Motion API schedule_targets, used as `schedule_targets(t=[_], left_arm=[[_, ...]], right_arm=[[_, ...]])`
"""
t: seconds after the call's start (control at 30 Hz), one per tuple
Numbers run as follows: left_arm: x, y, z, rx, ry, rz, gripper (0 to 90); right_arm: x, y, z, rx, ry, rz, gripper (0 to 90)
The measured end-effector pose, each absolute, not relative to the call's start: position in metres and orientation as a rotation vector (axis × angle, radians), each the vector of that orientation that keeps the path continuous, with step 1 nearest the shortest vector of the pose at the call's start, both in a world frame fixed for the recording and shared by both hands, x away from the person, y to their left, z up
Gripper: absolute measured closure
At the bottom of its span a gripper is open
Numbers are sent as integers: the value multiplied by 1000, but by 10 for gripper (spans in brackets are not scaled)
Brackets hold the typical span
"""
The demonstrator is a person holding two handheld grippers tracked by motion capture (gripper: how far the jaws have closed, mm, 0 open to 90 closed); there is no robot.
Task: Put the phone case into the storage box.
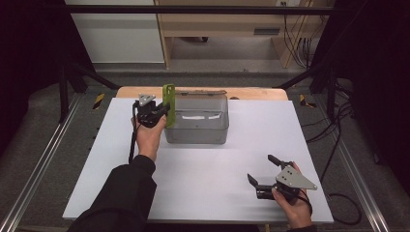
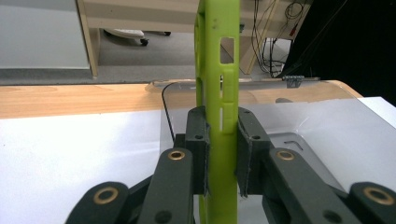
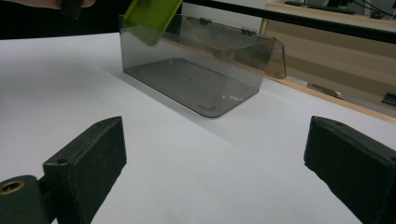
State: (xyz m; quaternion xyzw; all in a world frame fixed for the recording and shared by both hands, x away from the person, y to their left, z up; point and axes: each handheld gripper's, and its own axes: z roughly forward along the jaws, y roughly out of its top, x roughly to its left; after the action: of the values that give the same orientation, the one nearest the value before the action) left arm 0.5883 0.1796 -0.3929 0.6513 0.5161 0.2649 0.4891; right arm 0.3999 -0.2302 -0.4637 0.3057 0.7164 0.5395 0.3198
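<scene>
The left gripper (image 2: 222,154) clamps a green phone case (image 2: 218,93) edge-on and upright at the left rim of the smoky clear box (image 1: 197,126). The right gripper (image 1: 265,170), jaws spread wide and empty, rests well apart on the white table (image 1: 203,174).

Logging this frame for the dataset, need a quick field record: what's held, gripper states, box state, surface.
held item: green phone case, upright, edge-on between the jaws
left gripper: shut on the case, at the left end of the box
right gripper: open, holds nothing, near the table's front right, apart from the box
box: smoky clear plastic box, lid hinged open at the back, looks empty
case vs box: case stands over the box's left wall; contact cannot be told
surface: white sheet on a wooden table
</scene>
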Motion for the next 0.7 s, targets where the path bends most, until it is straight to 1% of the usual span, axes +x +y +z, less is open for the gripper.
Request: schedule_targets(t=[0.7], left_arm=[[589, 177, -402, 1619, 1265, 616, 773]], right_arm=[[401, -230, -464, 803, 1893, 1412, 58]])
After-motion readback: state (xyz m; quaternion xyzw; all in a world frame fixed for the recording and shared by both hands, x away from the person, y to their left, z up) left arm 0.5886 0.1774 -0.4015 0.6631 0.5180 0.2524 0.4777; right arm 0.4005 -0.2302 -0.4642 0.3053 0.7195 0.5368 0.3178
